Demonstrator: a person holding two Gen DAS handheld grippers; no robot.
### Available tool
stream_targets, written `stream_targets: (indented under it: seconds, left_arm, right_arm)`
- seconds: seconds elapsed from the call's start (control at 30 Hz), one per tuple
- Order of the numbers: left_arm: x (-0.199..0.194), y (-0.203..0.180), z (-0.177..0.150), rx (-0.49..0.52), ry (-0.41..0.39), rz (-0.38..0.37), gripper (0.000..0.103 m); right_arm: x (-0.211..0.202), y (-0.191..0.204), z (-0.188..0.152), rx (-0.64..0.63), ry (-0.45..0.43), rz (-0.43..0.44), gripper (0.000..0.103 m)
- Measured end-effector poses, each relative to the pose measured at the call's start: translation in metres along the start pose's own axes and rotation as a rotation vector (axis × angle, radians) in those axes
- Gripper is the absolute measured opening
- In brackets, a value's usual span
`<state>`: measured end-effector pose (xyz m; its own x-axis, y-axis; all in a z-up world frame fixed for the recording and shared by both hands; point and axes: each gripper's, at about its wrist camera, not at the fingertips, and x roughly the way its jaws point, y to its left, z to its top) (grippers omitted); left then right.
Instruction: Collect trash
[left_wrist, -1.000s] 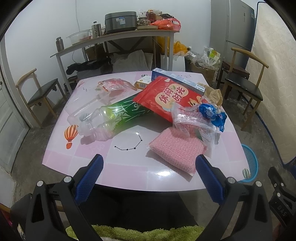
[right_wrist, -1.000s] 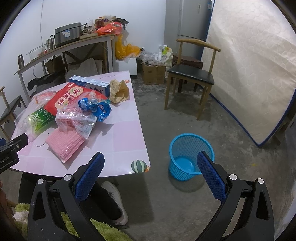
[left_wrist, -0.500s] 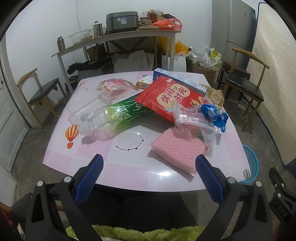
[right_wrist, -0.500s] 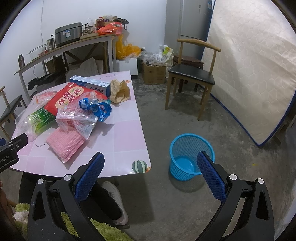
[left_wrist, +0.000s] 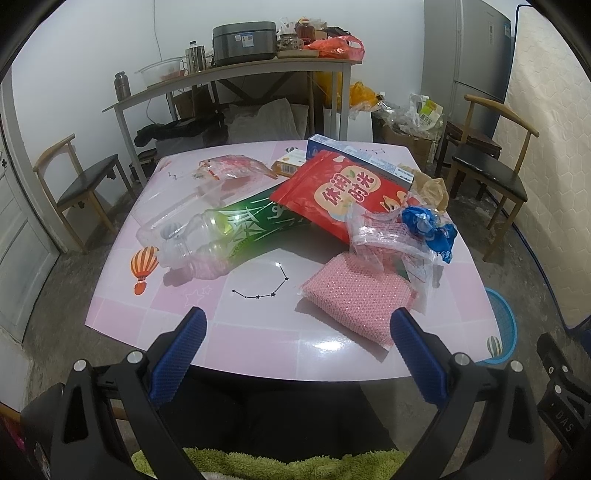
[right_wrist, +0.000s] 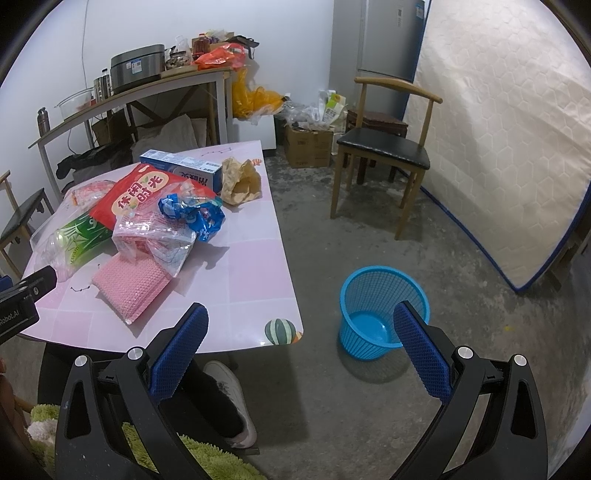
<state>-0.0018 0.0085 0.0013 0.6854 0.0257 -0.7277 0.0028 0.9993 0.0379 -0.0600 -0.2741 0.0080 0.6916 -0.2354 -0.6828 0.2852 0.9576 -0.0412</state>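
Both grippers hang at the near edge of a pink table (left_wrist: 258, 343), each spread wide with nothing between its blue pads; the left gripper (left_wrist: 295, 343) faces the litter head-on, its fingers framing the near rim of the tabletop, while the right gripper (right_wrist: 301, 341) looks off past the table's corner toward the floor. The trash lies in a loose heap across the far and right parts of the table: a clear plastic bottle (left_wrist: 192, 240) on its side with a green wrapper (left_wrist: 258, 225) under it and against it; a red snack bag (left_wrist: 343, 192) overlapping the green one; a blue and white box (left_wrist: 362, 158) behind the red bag; a crumpled brown paper bag (right_wrist: 240, 181) at the far right edge; a blue crumpled wrapper (left_wrist: 430, 227) resting on a clear plastic packet (left_wrist: 384, 240); and nearest the left gripper, a pink textured pouch (left_wrist: 354, 295), partly beneath that packet. A further clear packet with pink print (left_wrist: 232, 166) lies apart at the far left (what is inside it I cannot tell). On the concrete floor just beside the table's right corner stands a blue mesh wastebasket (right_wrist: 384, 314), upright and holding nothing that shows. A white shoe (right_wrist: 232, 398) pokes out below the table.
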Motion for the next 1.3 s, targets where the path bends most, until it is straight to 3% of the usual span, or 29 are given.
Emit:
stream_targets:
  seconds: [0.67,1.3]
  left_arm:
    - [0.001,0.002,0.0,-0.002,0.003,0.003,0.098]
    - [0.019,0.019,0.012,-0.024,0.036,0.029,0.098]
  right_arm:
    - [0.0,0.002,0.001,0.001,0.0,0.002,0.097]
    - [0.011,0.029,0.018,-0.015,0.0,0.028,0.096]
